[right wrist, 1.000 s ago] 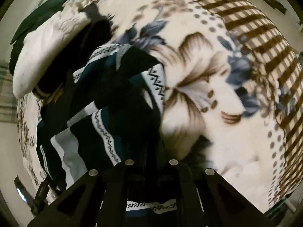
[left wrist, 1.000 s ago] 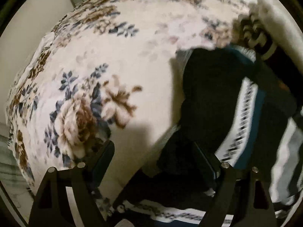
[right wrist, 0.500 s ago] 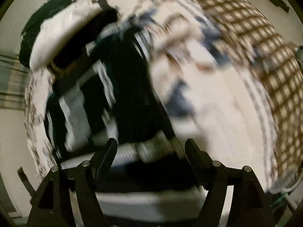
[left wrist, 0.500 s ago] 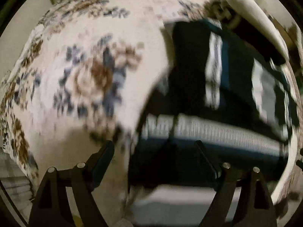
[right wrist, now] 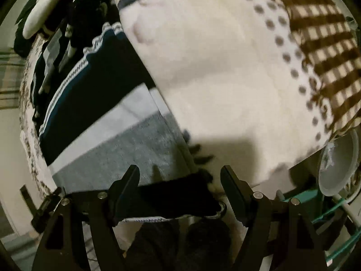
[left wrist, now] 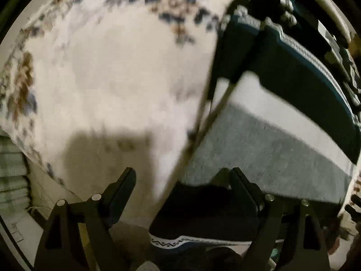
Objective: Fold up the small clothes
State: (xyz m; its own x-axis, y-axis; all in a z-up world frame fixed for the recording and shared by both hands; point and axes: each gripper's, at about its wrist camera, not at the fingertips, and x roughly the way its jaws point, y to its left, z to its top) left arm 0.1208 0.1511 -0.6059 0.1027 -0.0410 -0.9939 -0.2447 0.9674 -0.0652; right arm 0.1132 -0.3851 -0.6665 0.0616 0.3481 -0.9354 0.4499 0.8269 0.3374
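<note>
Striped garment [left wrist: 270, 135], laid flat on floral blanket [left wrist: 112, 79]. Left gripper [left wrist: 182, 187] and right gripper [right wrist: 179, 180]: jaws parted, nothing pinched. Checked border [right wrist: 320, 45] and white bowl [right wrist: 338, 164] are seen only by right wrist.

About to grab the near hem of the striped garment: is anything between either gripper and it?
Nothing visible. The left gripper and right gripper both stand open over the striped garment's dark near hem, lying on the floral blanket.
</note>
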